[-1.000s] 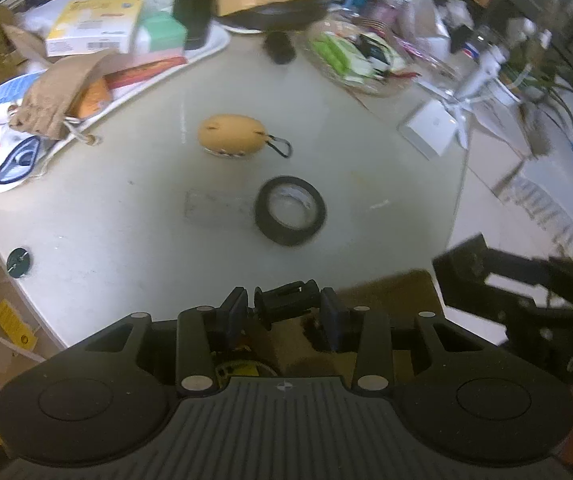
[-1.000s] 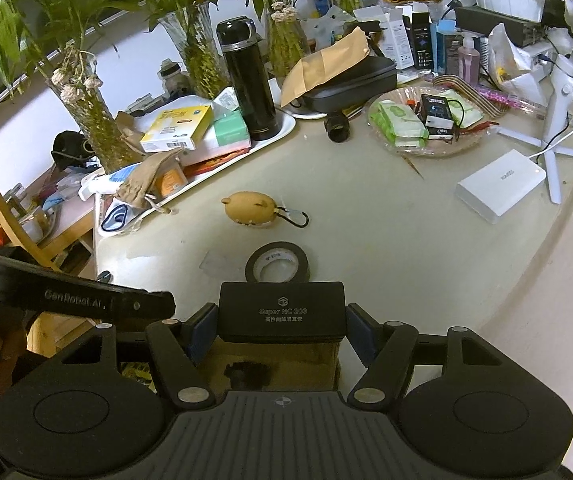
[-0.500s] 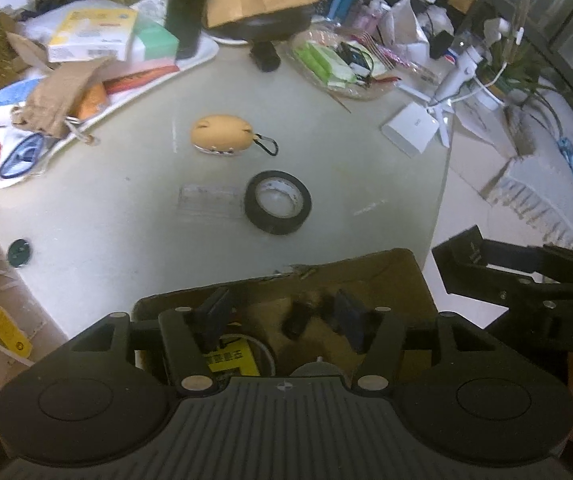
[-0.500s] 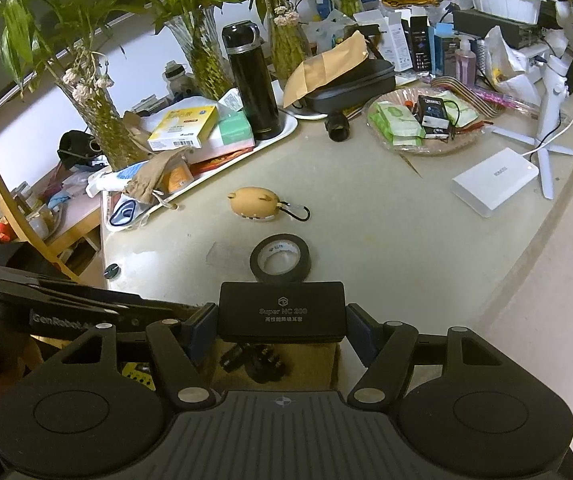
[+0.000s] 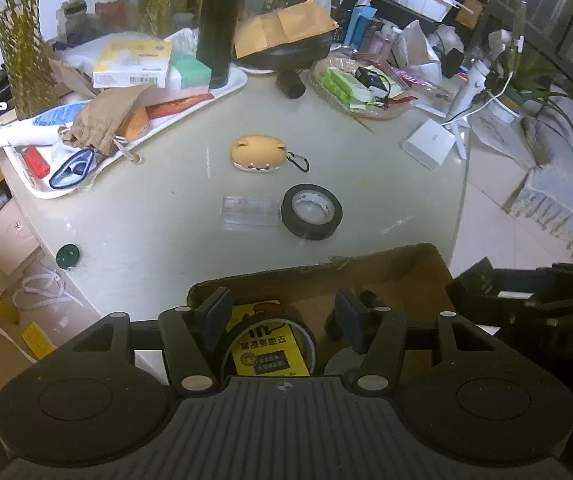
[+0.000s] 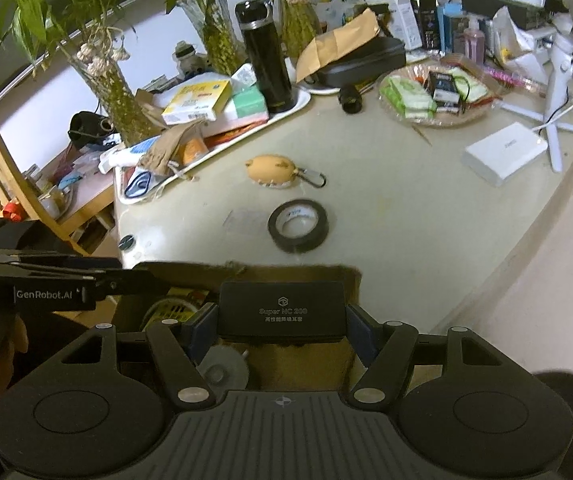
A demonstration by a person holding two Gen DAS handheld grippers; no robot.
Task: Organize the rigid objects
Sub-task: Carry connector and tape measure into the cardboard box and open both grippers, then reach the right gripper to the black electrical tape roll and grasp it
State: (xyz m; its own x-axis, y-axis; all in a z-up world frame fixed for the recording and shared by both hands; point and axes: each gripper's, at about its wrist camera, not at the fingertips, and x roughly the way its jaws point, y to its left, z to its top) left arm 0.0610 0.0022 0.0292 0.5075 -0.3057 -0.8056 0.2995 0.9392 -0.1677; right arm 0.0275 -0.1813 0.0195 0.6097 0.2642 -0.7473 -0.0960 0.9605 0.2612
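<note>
**Black case held over the cardboard box**

The right gripper [image 6: 282, 330] is clamped on a flat black case [image 6: 282, 310] above the open cardboard box [image 6: 338, 272] at the table's near edge. The left gripper [image 5: 282, 316] hangs over the same box [image 5: 406, 268], its jaws apart and holding nothing; a yellow-labelled tape roll [image 5: 264, 346] lies inside below it. Farther out on the table [image 5: 146, 220] lie a black tape roll [image 5: 311, 211], a clear plastic case [image 5: 250, 212] just beside it, and beyond them a tan animal-shaped pouch [image 5: 258, 154].
</note>
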